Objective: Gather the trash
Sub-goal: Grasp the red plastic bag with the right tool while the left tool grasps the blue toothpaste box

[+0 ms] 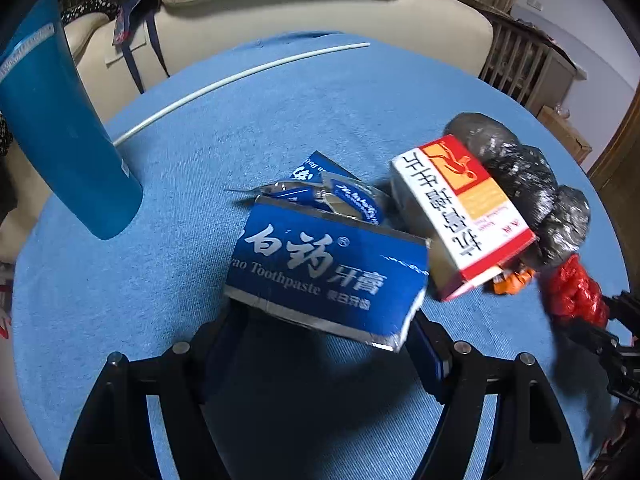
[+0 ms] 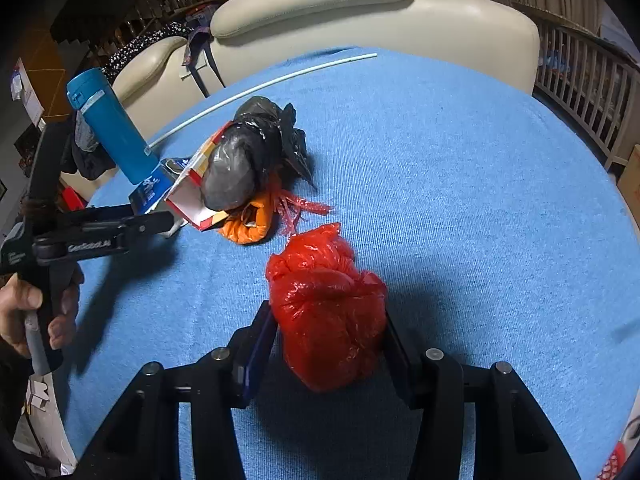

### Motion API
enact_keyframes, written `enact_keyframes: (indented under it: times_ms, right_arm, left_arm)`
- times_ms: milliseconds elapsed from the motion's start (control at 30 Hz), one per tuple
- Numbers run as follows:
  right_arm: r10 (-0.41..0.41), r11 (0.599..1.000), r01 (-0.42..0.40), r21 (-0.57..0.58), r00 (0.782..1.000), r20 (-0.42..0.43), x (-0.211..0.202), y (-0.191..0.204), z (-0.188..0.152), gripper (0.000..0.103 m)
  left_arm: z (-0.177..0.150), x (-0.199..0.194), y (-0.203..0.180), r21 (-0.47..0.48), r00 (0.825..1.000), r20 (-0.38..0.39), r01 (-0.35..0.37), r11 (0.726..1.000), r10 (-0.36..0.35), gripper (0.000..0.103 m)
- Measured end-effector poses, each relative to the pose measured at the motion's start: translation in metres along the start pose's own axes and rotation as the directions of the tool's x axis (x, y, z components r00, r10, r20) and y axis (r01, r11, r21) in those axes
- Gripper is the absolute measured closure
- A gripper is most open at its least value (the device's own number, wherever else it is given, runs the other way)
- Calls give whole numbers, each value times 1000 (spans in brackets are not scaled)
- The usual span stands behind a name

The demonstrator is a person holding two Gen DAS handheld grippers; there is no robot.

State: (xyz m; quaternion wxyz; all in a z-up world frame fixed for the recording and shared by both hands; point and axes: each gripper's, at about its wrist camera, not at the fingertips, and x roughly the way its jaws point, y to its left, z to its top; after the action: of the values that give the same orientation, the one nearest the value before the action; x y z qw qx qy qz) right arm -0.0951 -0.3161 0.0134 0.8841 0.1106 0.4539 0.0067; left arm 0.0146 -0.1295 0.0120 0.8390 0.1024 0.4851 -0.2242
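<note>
- Covering the whole table, the blue cloth (image 2: 460, 184) is the largest thing, and I use the red-and-white box (image 1: 460, 216) as landmark for every place below.
- Standing well to the left of that box, near the cloth's edge, is the tall blue tumbler (image 1: 68, 152); I judge it is not trash.
- Lying far behind the box, along the back of the cloth, is a thin white rod (image 1: 240, 76).
- Touching the box on its right side, a black plastic bag (image 1: 524, 176) leans against it, so the two make one pile.
- Just left of the box lies the torn blue toothpaste carton (image 1: 328, 276). The left gripper (image 1: 324, 332) stands around the near end of it with jaws apart; the pads do not seem to press, so I take it as released.
- To the right of the box and nearer to the camera, apart from the pile, is the red plastic bag (image 2: 328, 308). The right gripper (image 2: 330, 344) has both fingers against its sides and is grasping it.
- Under the near corner of the box, touching it, is a small orange wrapper (image 2: 248, 224) with red shreds beside it.
- How far the task is: the trash seems gathered around the box, but no bin or collecting sack is seen in either view. I judge that only the red bag is in hand and all other pieces remain on the cloth.
</note>
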Motion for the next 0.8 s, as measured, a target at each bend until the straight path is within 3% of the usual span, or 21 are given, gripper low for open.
enact_keyframes:
  times_ms: [33,67,100,167,267,467,533,567,600,633,700,800]
  right_arm:
    - [-2,1000,2,2,1000,0,0,0,0,49]
    - [-4,1000,4,2,1000,-1,0,1,0,49]
    - [-5,1000,5,2,1000,-2,0,1,0,49]
    - [-8,1000,8,3,1000,-4,1,1,0,49]
    - [-13,1000,13,5,1000,-5,1,2,1,49]
    - [-15,1000,15,20,1000,-5,0,2,-1,49]
    - [-16,1000,16,25,1000,-2,0,2,-2,49]
    - [-18,999,18,28,1000,-1,0,3,-2,49]
    - [-19,999,19,28,1000,0,0,3,-2,49]
    - [-20,999,20,27,1000,1,0,4,-3,49]
    - [-20,999,20,25,1000,2,0,4,-2,49]
    - [-16,1000,16,23,1000,-1,0,3,-2,49]
  left_arm:
    - [-1,0,3,-23,1000,12,8,1000,-7,26]
    - [-1,0,7,-37,1000,20,13,999,-12,35]
    - [-2,-1,10,-51,999,24,23,998,-21,67]
    - [-5,-2,17,-66,1000,12,-6,998,7,91]
    - [-14,-7,28,-101,999,-1,32,994,-33,96]
    - [-50,-29,48,-142,998,-9,-58,988,57,96]
    - [-57,-35,56,-178,998,-20,-68,982,65,86]
    - [-60,-39,59,-203,998,-23,-65,977,61,62]
    - [-61,-44,58,-223,999,-14,-51,973,49,28]
    - [-60,-50,55,-229,999,6,-39,973,41,19]
    - [-54,-60,39,-206,997,73,-9,979,25,16]
    - [-35,-53,14,-204,996,72,-32,978,48,16]
